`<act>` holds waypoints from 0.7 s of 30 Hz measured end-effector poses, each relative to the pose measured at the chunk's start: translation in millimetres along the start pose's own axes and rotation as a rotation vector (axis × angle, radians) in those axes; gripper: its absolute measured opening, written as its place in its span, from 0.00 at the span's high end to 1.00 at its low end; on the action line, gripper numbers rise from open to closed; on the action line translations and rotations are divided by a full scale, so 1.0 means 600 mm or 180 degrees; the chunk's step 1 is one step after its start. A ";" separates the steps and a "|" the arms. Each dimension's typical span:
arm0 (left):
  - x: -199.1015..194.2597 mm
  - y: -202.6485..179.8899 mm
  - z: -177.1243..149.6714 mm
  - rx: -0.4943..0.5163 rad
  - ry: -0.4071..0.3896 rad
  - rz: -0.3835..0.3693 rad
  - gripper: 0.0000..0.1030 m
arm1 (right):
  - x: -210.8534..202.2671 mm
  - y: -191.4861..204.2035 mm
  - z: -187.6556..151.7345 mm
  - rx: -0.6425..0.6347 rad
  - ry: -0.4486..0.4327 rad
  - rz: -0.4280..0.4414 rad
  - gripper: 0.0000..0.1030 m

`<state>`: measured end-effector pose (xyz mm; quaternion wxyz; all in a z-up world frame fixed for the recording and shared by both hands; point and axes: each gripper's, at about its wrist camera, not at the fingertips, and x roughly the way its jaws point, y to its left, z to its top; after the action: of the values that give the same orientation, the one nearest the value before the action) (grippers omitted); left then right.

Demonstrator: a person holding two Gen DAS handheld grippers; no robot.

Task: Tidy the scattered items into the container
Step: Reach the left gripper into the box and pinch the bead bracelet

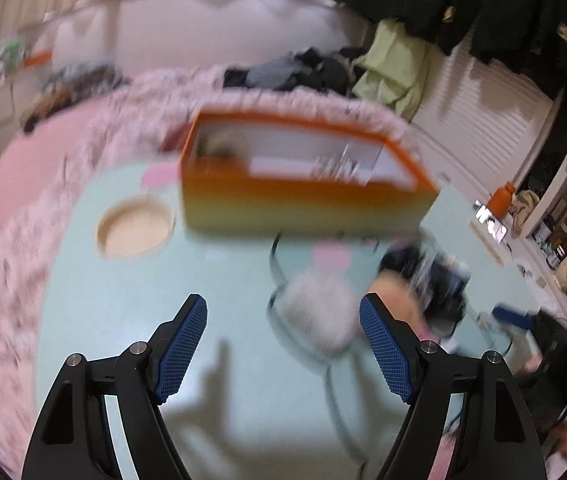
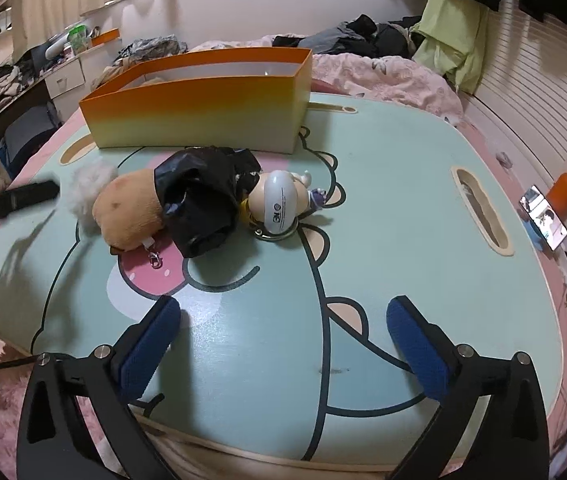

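Pale green and printed with a cartoon face, the worktop [image 2: 403, 200] sits on a bed with a pink quilt [image 2: 383, 76], clothes heaped behind it. At its far side stands the orange box [image 2: 203, 104], the container for this job. From the left wrist view, blurred as it is, something pale lies in the box's left end and something striped towards the right; I cannot tell what either is. Most of the tidying looks undone to me: a white fluffy ball [image 2: 85, 190], a tan plush [image 2: 127, 210], a crumpled black bag [image 2: 199, 204] and a small figure with a key ring [image 2: 279, 204] lie bunched together on the worktop just in front of the box, the bag draped over the plush's end and touching the figure. My right gripper [image 2: 283, 328] hangs near the front edge, well short of the pile, its jaws spread wide with nothing between them. My left gripper [image 1: 283, 340] has its jaws spread too, empty, with the fluffy ball seen beyond its tips.
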<state>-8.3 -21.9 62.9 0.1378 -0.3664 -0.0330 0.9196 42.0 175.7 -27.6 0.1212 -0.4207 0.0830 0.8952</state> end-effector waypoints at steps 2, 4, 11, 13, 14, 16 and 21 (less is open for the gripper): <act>0.002 -0.014 0.048 0.0014 -0.0010 -0.0077 0.24 | 0.001 -0.001 0.000 -0.0001 -0.0001 0.0001 0.00; 0.024 -0.023 0.100 -0.0040 0.0120 -0.0212 0.24 | 0.001 -0.001 0.000 -0.0005 -0.0004 0.0007 0.00; 0.213 -0.040 0.199 -0.0364 0.1161 -0.0261 0.54 | 0.003 -0.001 -0.001 -0.0008 -0.0015 0.0014 0.00; 0.256 -0.044 0.198 -0.0437 0.1335 -0.0237 0.55 | 0.003 -0.001 0.000 -0.0010 -0.0019 0.0017 0.00; 0.267 -0.047 0.198 -0.0462 0.1358 -0.0227 0.55 | 0.003 -0.001 -0.001 -0.0012 -0.0022 0.0019 0.00; 0.282 -0.053 0.200 -0.0482 0.1321 -0.0188 0.55 | 0.002 0.000 -0.001 -0.0019 -0.0027 0.0024 0.00; 0.313 -0.065 0.203 -0.0490 0.1350 -0.0070 0.85 | 0.001 0.001 -0.002 -0.0025 -0.0032 0.0027 0.00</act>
<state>-212.8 72.4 33.4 0.1233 -0.5606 -0.0774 0.8152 42.4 175.1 -29.0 0.1162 -0.4163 0.0807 0.8981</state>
